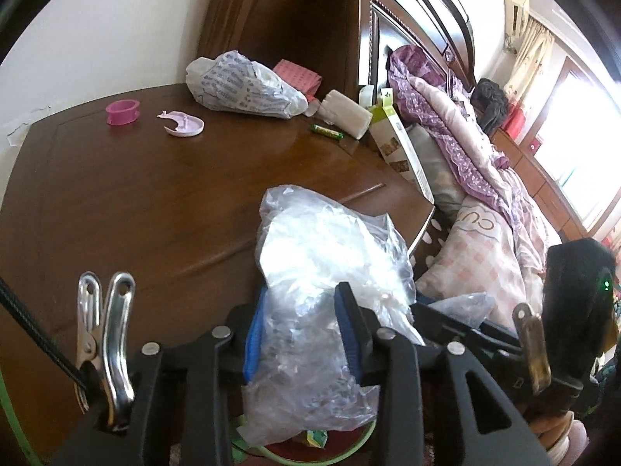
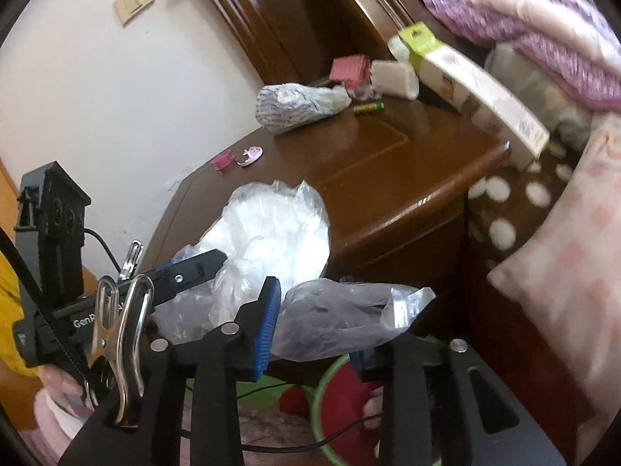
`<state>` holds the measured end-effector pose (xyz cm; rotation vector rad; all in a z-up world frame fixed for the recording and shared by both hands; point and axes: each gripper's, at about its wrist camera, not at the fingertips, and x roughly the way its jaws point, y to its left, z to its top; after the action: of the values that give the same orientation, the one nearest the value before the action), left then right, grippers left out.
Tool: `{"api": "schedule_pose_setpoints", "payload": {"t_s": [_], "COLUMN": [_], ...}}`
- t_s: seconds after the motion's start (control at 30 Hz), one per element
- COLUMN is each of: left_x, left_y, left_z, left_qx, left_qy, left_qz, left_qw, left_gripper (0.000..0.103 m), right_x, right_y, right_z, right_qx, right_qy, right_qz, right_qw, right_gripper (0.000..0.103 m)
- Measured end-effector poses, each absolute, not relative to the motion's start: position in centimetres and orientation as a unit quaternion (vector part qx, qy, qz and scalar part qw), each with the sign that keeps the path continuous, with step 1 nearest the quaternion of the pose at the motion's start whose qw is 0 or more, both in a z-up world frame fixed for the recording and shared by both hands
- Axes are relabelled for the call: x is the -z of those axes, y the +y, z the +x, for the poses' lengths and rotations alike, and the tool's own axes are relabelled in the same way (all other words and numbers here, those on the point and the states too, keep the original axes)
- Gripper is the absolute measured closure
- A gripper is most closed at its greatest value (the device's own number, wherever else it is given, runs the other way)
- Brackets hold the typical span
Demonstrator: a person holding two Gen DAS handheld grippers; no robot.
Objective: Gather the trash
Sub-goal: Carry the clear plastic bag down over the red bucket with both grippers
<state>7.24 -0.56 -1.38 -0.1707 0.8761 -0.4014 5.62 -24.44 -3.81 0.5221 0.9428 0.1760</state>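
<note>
Over a brown wooden bedside cabinet (image 1: 136,202), the left gripper (image 1: 299,334) clamps a crumpled clear plastic bag (image 1: 330,248), while the right gripper (image 2: 318,330) pinches its edge; spreading the mouth evenly over the green bin (image 2: 322,396) should help.

Bedroom corner, daylight from right.
Dark wooden nightstand (image 1: 116,202) against cream wall (image 1: 116,39), beside carved wooden headboard (image 1: 411,19). Bed (image 1: 485,256) heaped with purple and pink bedding. Bright window (image 1: 582,147) with pale curtains (image 1: 531,58), air conditioner (image 1: 516,7) above. Beige wall switch (image 2: 134,2).
</note>
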Motion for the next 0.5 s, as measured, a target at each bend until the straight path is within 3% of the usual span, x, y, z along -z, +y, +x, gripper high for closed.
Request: {"api": "schedule_pose_setpoints", "payload": {"t_s": [0.37,0.47,0.5], "left_x": [1.4,1.4,1.5], "left_y": [-0.3,-0.4,-0.5], "left_z": [6.9,6.3,6.0], "left_qx": [0.217,0.224,0.223], "left_qy": [0.426,0.428,0.427], "left_qz": [-0.103,-0.105,-0.101], "left_qw": [0.872,0.869,0.871], "left_gripper": [0.062,0.065,0.072], "right_x": [5.7,5.4,5.4], "right_y": [-24.1,-24.0,-24.0], "right_z": [5.7,4.8,4.5], "right_qx": [-0.097,-0.107,-0.110], "right_qy": [0.440,0.432,0.429], "right_qz": [0.296,0.295,0.295], "right_qw": [0.842,0.846,0.847], "right_gripper": [0.071,0.085,0.088]}}
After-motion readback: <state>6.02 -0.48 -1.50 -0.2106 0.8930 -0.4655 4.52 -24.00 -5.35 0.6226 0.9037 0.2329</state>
